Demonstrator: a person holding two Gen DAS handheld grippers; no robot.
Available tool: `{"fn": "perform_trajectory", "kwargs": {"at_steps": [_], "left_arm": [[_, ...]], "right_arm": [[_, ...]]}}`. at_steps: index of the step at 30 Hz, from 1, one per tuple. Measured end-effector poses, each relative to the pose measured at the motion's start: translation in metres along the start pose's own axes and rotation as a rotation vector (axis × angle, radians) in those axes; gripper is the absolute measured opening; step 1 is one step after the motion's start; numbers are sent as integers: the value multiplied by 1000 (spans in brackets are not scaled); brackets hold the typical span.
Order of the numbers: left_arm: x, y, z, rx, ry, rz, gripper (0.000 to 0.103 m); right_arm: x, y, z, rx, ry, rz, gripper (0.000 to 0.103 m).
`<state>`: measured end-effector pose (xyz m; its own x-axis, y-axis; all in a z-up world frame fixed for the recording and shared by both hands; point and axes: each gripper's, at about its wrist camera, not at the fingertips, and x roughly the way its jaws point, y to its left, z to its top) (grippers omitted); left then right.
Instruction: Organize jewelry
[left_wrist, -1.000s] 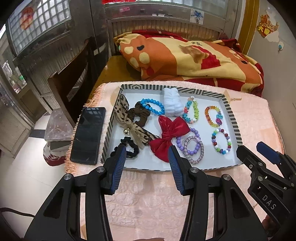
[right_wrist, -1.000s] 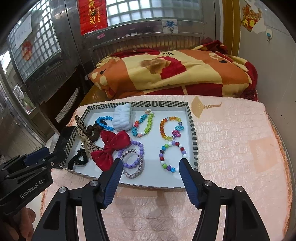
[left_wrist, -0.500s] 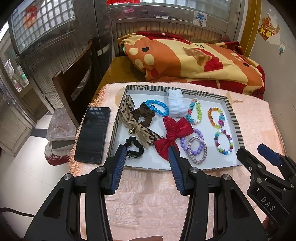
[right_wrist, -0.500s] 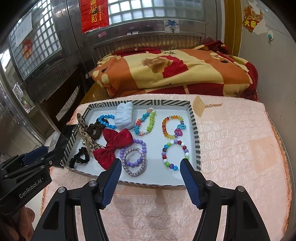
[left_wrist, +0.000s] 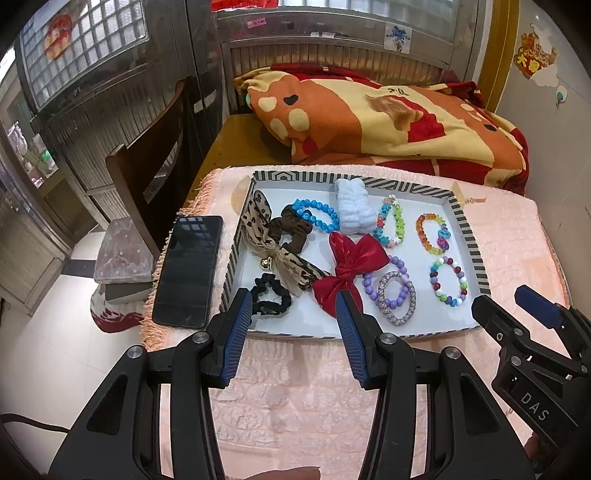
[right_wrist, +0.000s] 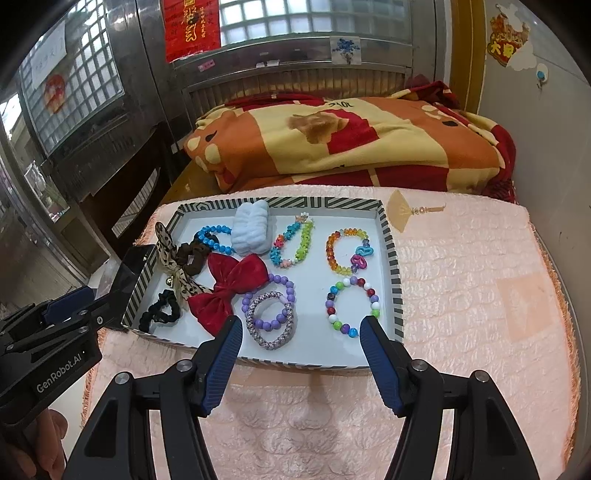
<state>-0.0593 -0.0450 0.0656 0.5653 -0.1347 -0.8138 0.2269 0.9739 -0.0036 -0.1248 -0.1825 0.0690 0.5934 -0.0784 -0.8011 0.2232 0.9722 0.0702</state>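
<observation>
Both grippers parked just short of the tray's (left_wrist: 463, 221) near edge, angled down at it, nothing in either. Left gripper (left_wrist: 295, 314): jaws apart, empty, framing the black scrunchie (left_wrist: 269, 297) and the lower lobe of the red bow (left_wrist: 347, 266) at centre frame. Right gripper (right_wrist: 301, 334): jaws wide, empty, spanning the braided purple-white band (right_wrist: 271, 325) and the multicolour bead bracelet (right_wrist: 351, 302) in its own view.

Jewelry is all inside the striped tray on the pink-covered bench (right_wrist: 480, 295). Hair pieces sit on the left half: leopard bow (left_wrist: 273, 251), brown scrunchie (left_wrist: 291, 230), black scrunchie, red bow. Bead bracelets sit on the right half in loose pairs, blue bead bracelet (left_wrist: 316, 214) and pale blue towelling band (left_wrist: 352, 208) toward the far edge. Looks sorted by type already, with overlaps: purple bead bracelet (left_wrist: 384, 280) threaded through the braided band, leopard bow lying over the brown scrunchie.

Phone (left_wrist: 188, 269) lies outside the tray, left of frame, just beside it. Small fan charm (right_wrist: 406, 212) is on the cloth off the tray's far right corner, possibly unsorted.

My read: open hover, picking the next target.
</observation>
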Motion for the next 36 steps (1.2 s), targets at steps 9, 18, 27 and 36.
{"fn": "perform_trajectory", "kwargs": {"at_steps": [9, 18, 27, 36], "left_arm": [[0, 0, 0, -1, -2, 4, 47], [4, 3, 0, 3, 2, 11, 47], [4, 2, 0, 5, 2, 13, 47], [7, 2, -1, 7, 11, 17, 47]], "right_arm": [[2, 0, -1, -1, 5, 4, 64], [6, 2, -1, -4, 14, 7, 64], [6, 2, -2, -7, 19, 11, 64], [9, 0, -4, -8, 28, 16, 64]]}}
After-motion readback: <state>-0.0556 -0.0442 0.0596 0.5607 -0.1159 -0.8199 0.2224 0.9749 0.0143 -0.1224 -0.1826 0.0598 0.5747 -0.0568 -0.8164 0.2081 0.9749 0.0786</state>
